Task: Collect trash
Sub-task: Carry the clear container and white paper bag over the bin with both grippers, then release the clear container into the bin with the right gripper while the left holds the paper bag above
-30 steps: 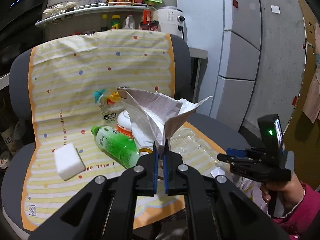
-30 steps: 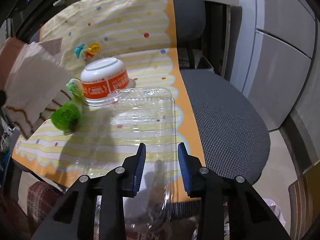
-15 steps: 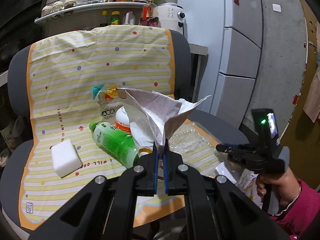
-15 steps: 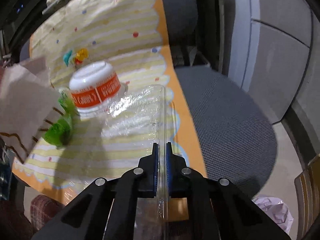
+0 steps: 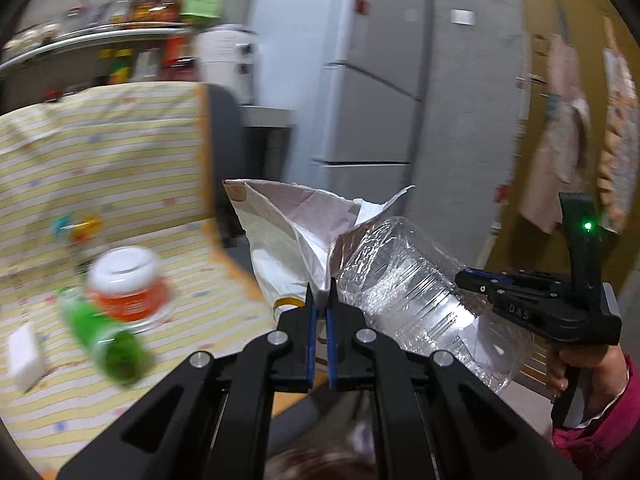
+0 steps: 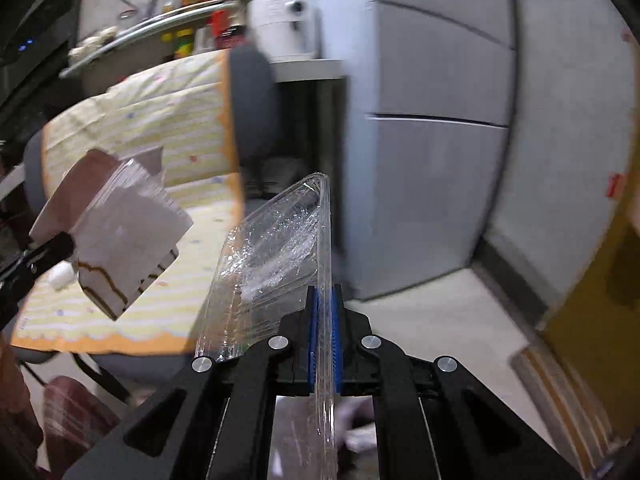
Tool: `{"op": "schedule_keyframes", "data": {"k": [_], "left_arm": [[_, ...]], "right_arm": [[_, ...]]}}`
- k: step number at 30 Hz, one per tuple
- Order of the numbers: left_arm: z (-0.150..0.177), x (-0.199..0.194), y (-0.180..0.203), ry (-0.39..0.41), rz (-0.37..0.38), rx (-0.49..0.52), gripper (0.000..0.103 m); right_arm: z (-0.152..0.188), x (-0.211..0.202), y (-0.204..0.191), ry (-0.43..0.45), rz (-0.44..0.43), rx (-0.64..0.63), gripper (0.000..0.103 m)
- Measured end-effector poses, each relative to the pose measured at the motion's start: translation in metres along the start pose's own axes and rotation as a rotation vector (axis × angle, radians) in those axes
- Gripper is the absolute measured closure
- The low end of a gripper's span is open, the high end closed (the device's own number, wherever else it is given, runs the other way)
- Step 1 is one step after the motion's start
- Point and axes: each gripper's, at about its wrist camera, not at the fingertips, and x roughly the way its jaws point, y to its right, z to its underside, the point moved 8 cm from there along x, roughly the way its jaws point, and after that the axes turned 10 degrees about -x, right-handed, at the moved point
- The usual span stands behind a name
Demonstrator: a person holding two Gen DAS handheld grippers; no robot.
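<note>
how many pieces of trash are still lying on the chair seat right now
4: green bottle, orange-and-white cup behind it, white block left, colourful wrapper behind. Blurry; more may hide behind the bag.

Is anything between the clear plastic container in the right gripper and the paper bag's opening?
Nothing visible does. The clear plastic container, pinched by the right gripper, is already at the mouth of the paper bag, which the left gripper holds by its edge.

**Kitchen corner behind a covered chair**

A grey chair [image 5: 224,128] draped with a striped yellow cloth [image 5: 108,152] is seen at nine o'clock. A cluttered shelf [image 5: 100,36] is set at eleven o'clock, a pale refrigerator [image 5: 372,92] at twelve, hanging cloths [image 5: 560,152] at two. A light floor [image 6: 440,312] is shown.
</note>
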Motion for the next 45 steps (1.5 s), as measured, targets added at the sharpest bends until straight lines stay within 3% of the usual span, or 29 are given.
{"op": "schedule_keyframes", "data": {"k": [5,7,13,16,21,22,23,25,33,45], "left_arm": [[0.018,0.034,0.061,-0.048,0.133,0.052,0.101],[0.028,0.045,0.077,-0.078,0.161,0.069,0.101],[0.045,0.065,0.091,-0.139,0.177,0.081,0.101],[0.045,0.068,0.089,-0.147,0.175,0.072,0.101],[0.047,0.071,0.090,-0.156,0.176,0.072,0.101],[0.049,0.070,0.091,-0.160,0.175,0.077,0.101],[0.050,0.070,0.091,-0.163,0.173,0.082,0.101],[0.052,0.070,0.091,-0.166,0.169,0.086,0.101],[0.060,0.075,0.096,-0.197,0.184,0.098,0.101],[0.068,0.078,0.101,-0.194,0.187,0.120,0.101]], "right_arm": [[0.041,-0.022,0.058,-0.034,0.149,0.044,0.096],[0.058,-0.019,0.072,-0.065,0.170,0.071,0.096],[0.091,-0.004,0.098,-0.162,0.293,0.057,0.096],[0.103,-0.002,0.111,-0.183,0.292,0.095,0.096],[0.112,0.004,0.122,-0.181,0.369,0.067,0.083],[0.114,0.008,0.122,-0.194,0.374,0.057,0.068],[0.115,0.013,0.121,-0.198,0.366,0.059,0.060],[0.115,0.014,0.117,-0.181,0.317,0.086,0.060],[0.091,-0.011,0.122,-0.070,0.256,0.184,0.060],[0.119,-0.001,0.130,-0.083,0.266,0.146,0.060]]}}
